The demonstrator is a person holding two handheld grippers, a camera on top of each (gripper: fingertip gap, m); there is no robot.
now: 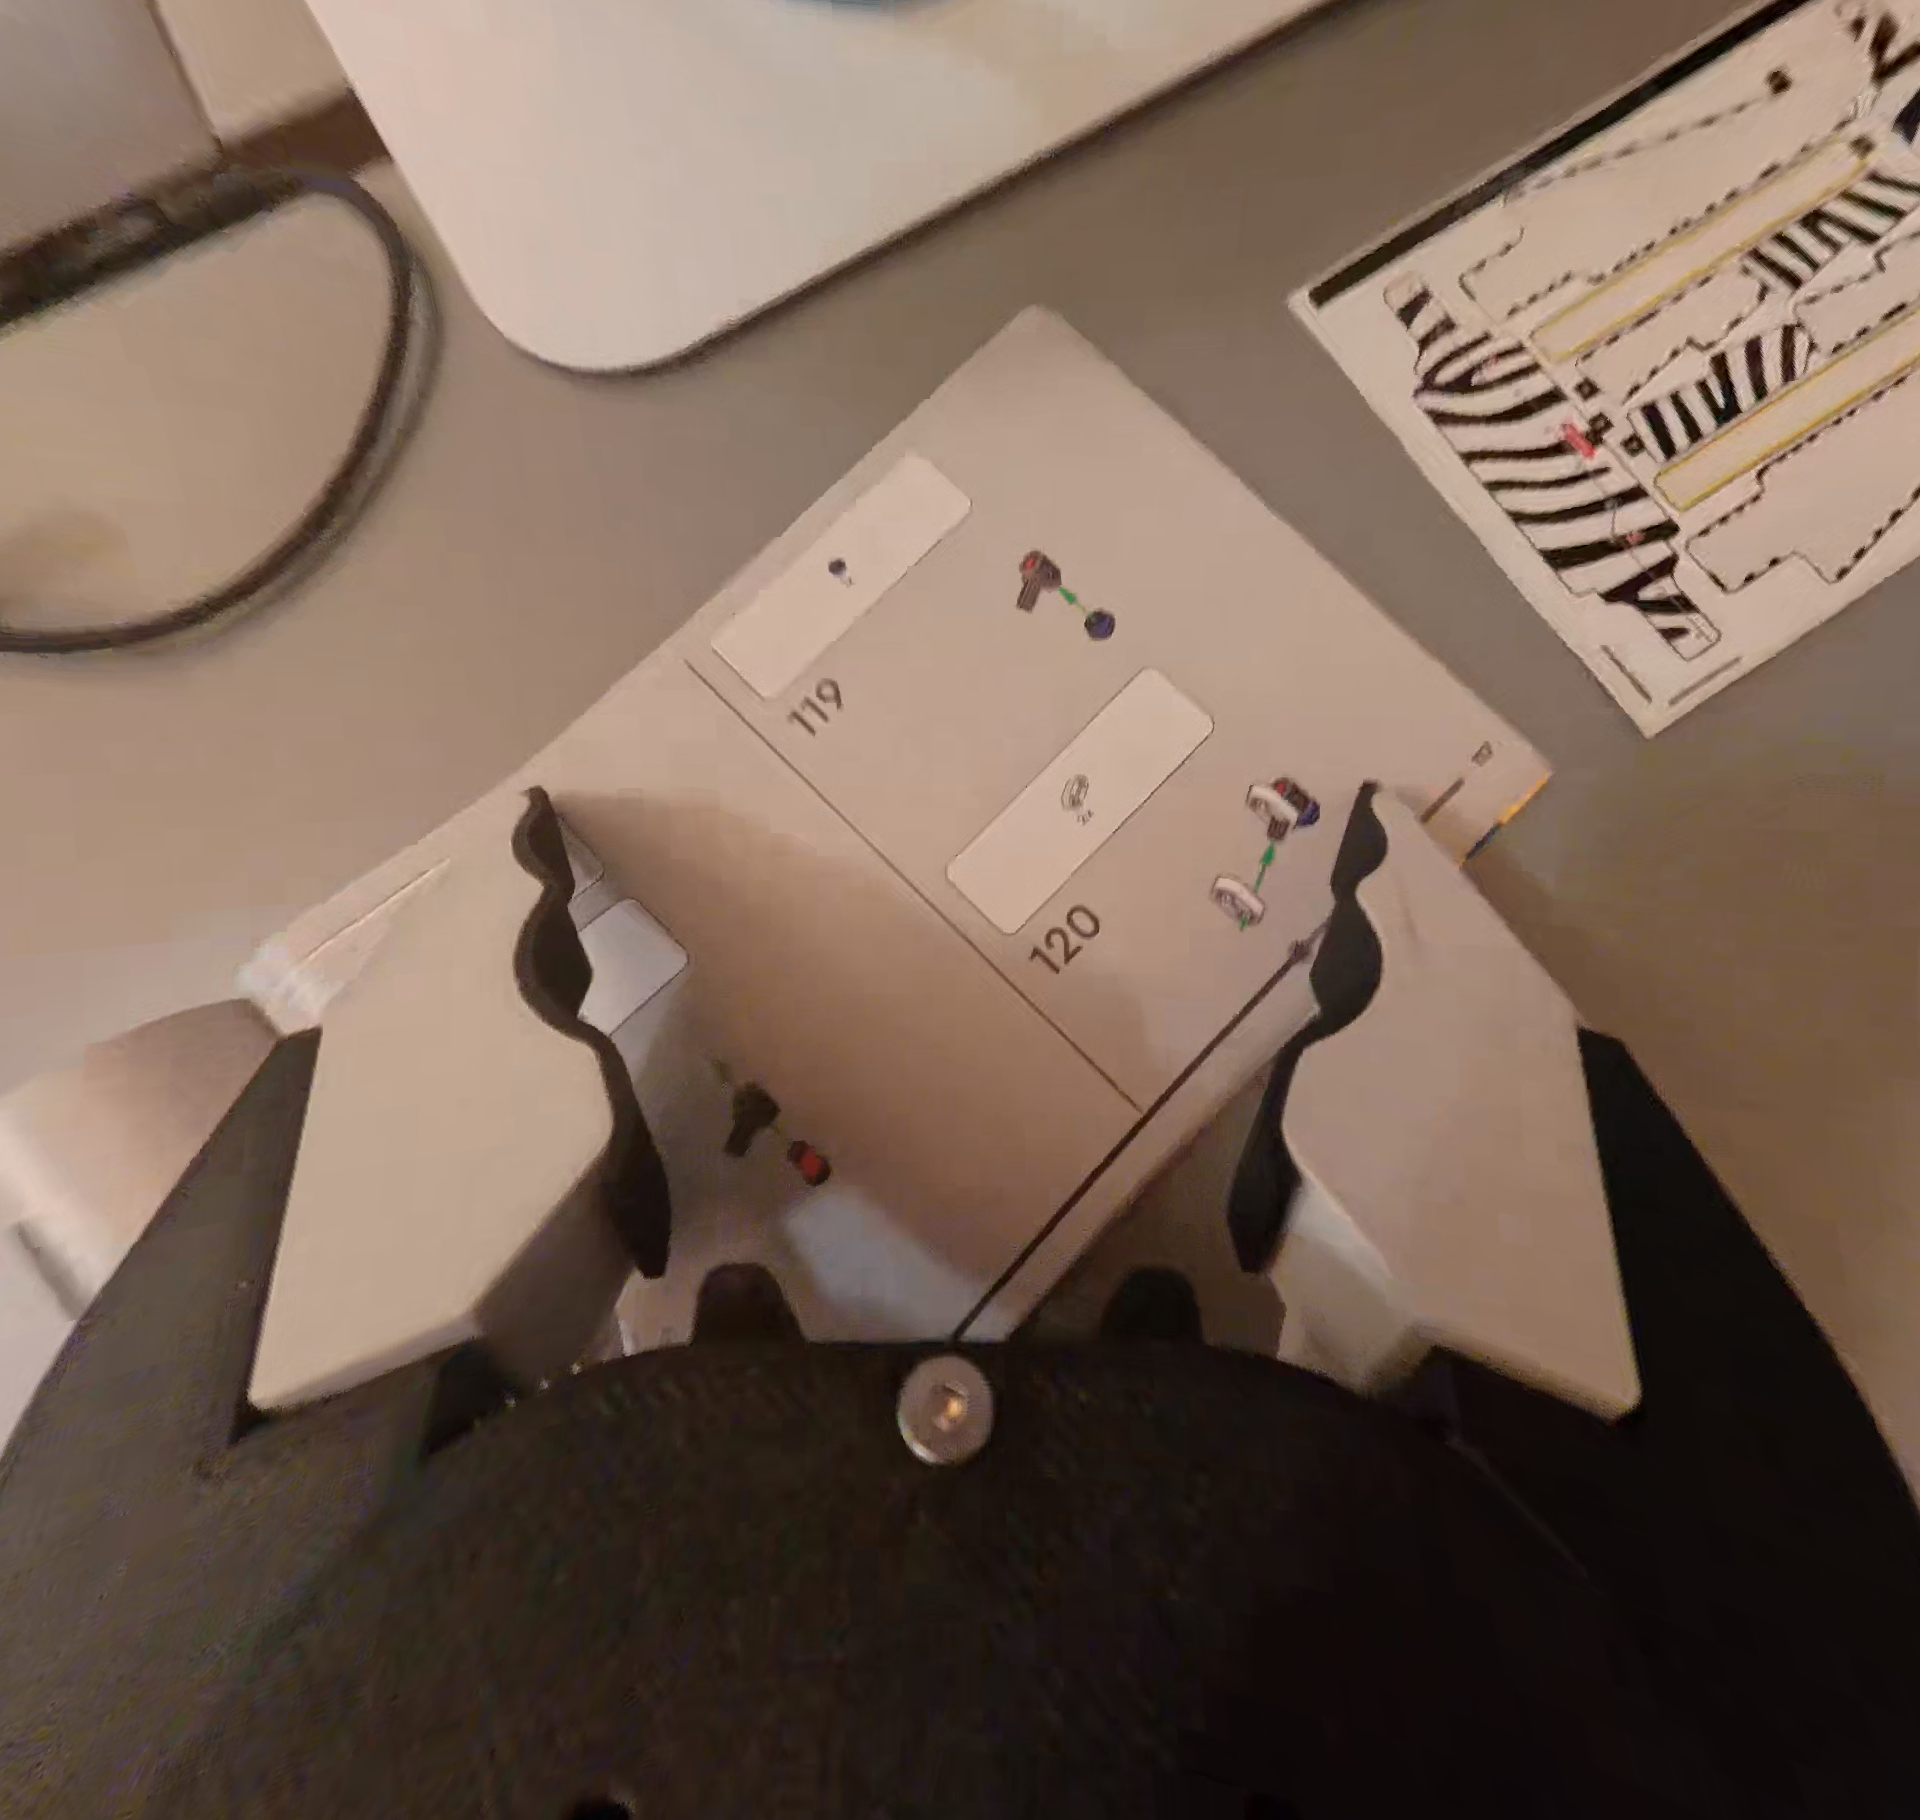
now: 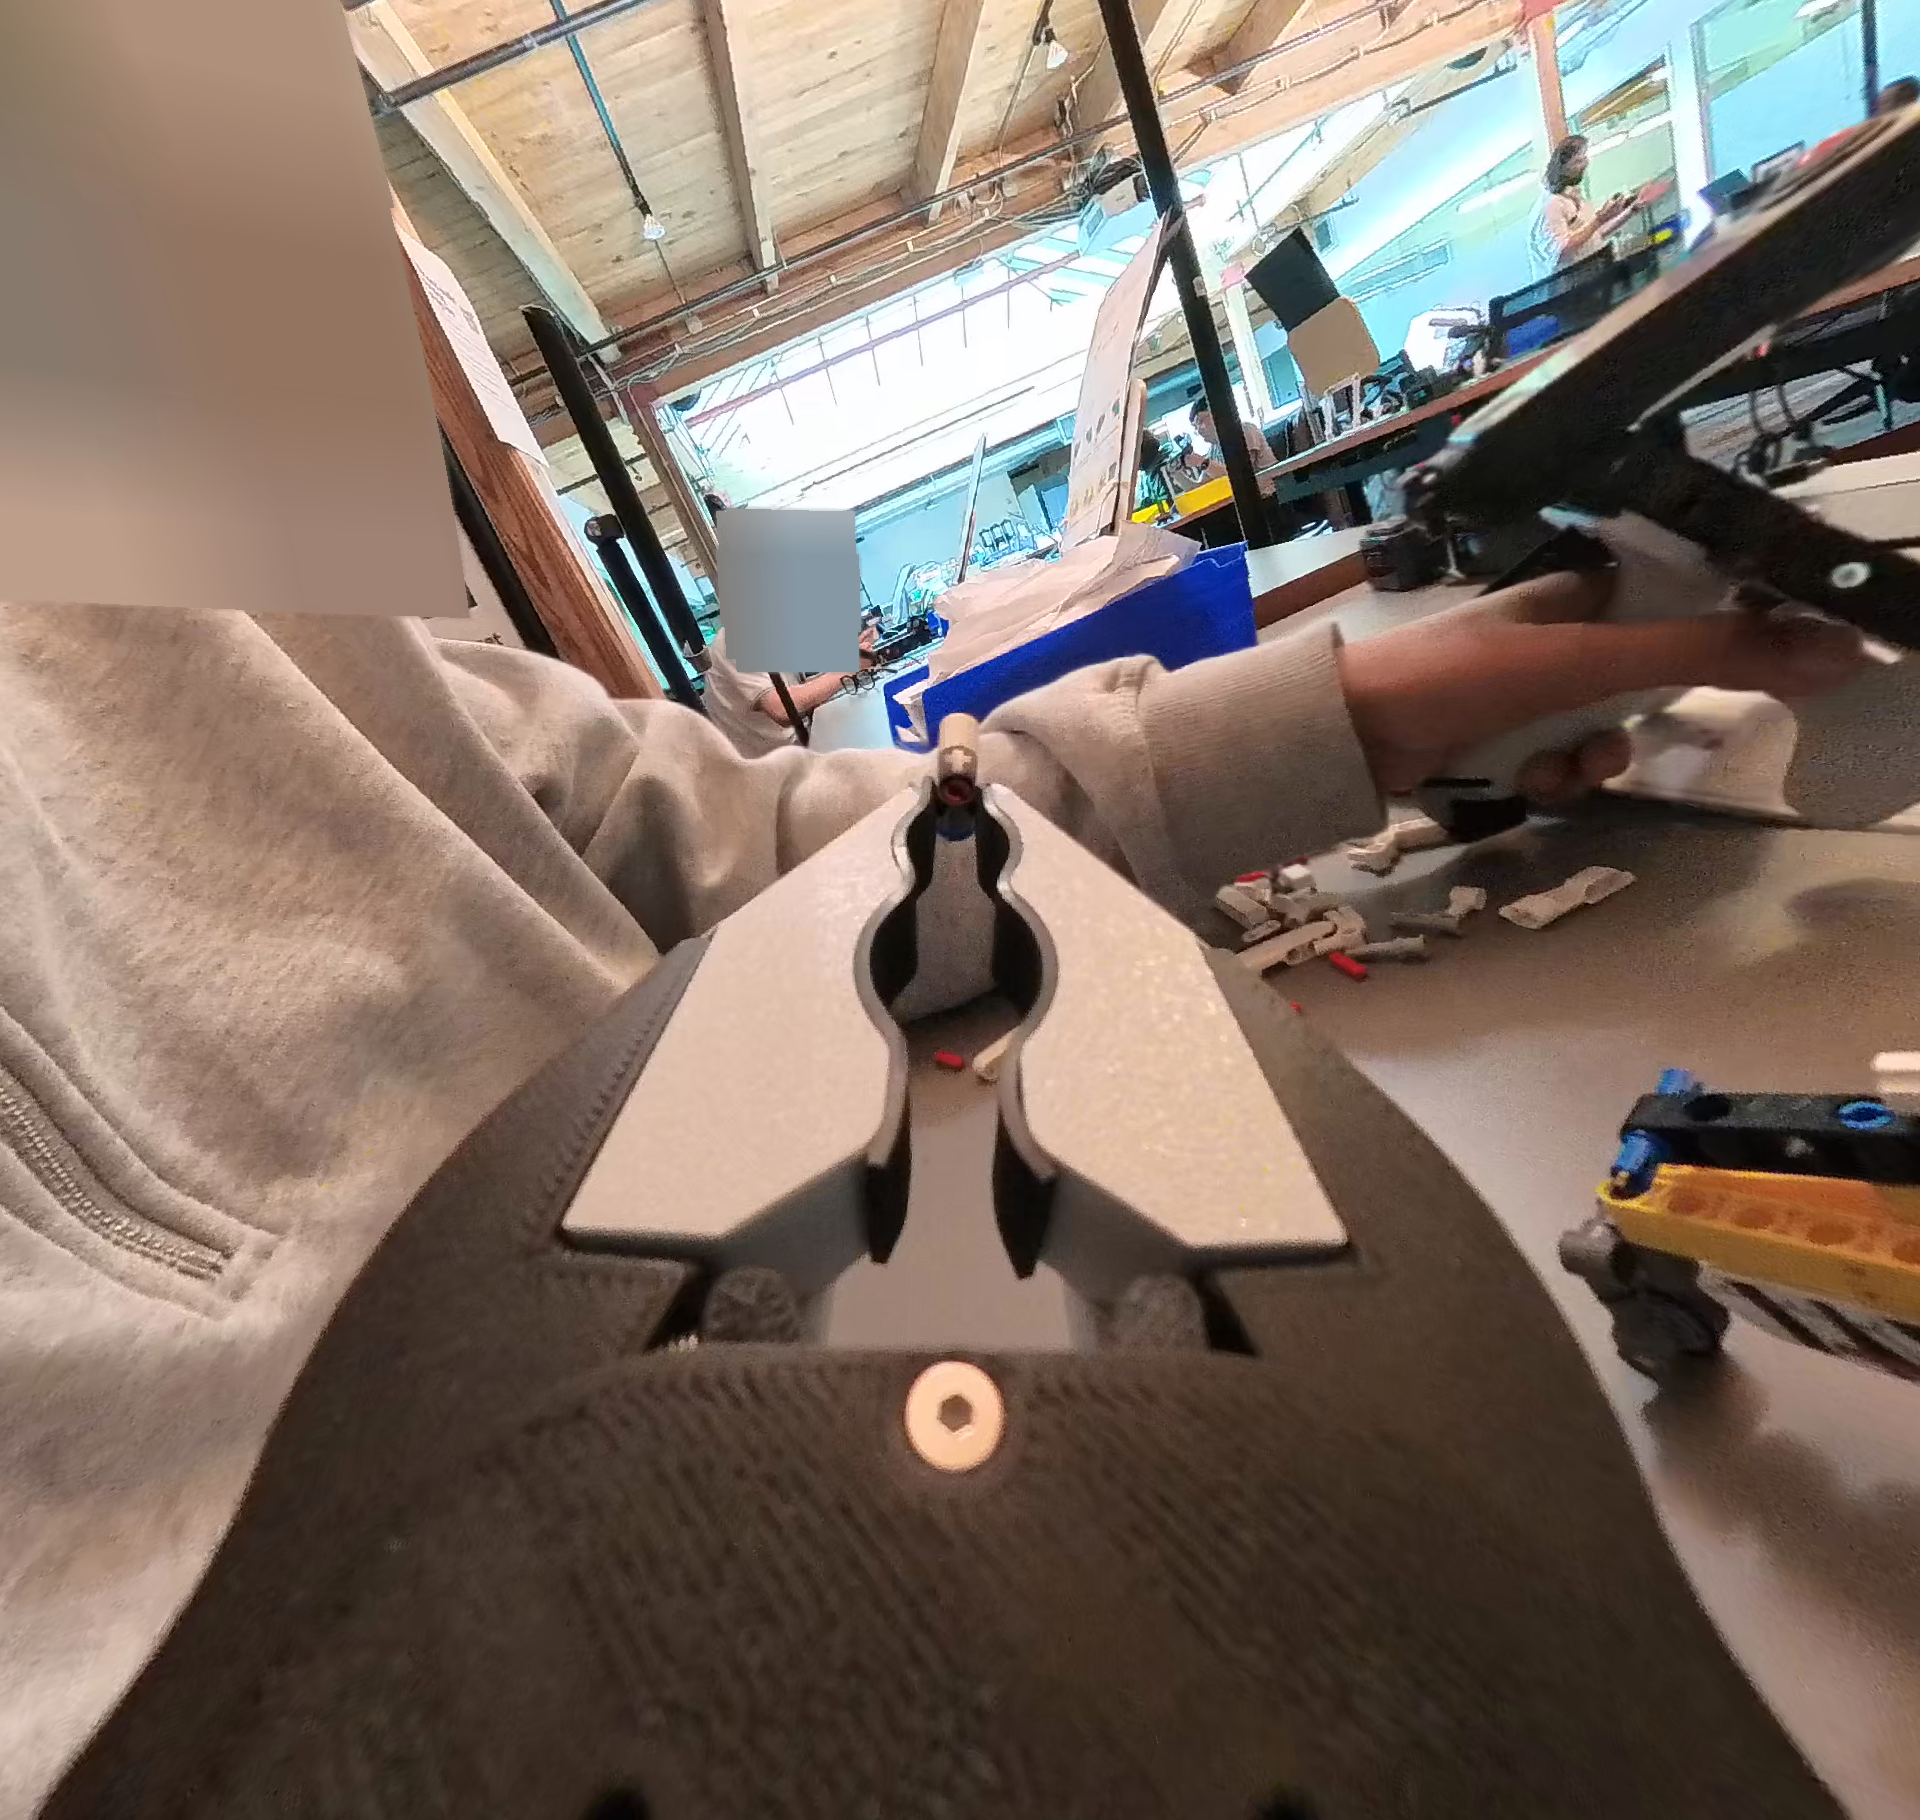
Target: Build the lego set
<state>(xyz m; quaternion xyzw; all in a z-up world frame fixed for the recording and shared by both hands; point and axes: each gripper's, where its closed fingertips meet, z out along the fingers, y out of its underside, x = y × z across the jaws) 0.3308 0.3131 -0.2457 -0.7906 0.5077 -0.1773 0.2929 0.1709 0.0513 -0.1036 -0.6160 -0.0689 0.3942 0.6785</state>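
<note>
While the left gripper (image 1: 951, 814) hovers with jaws spread wide over the instruction booklet (image 1: 1039, 690), bare table (image 1: 1247, 243) shows around the sheet's edges. Tips pinched together, the right gripper (image 2: 956, 796) clamps a small pin assembly (image 2: 957, 754) raised above the loose pieces (image 2: 1340, 923), well apart from the yellow-and-black model (image 2: 1766, 1220) at the right edge.

left gripper (image 1: 951, 804): jaws wide apart over the open instruction booklet (image 1: 1039, 690), nothing between the fingers. ahead-left, a white stand base (image 1: 727, 139) and a looped black cable (image 1: 343, 399) block passage. ahead-right lies a sticker sheet (image 1: 1621, 357), flat, with bare table between it and the booklet.

right gripper (image 2: 956, 814): tips pinched on a small lego piece (image 2: 957, 762). a grey sleeve (image 2: 727, 762) crosses just ahead. to the right, loose lego parts (image 2: 1340, 918) and a partly built model (image 2: 1766, 1220), bare table between them.
</note>
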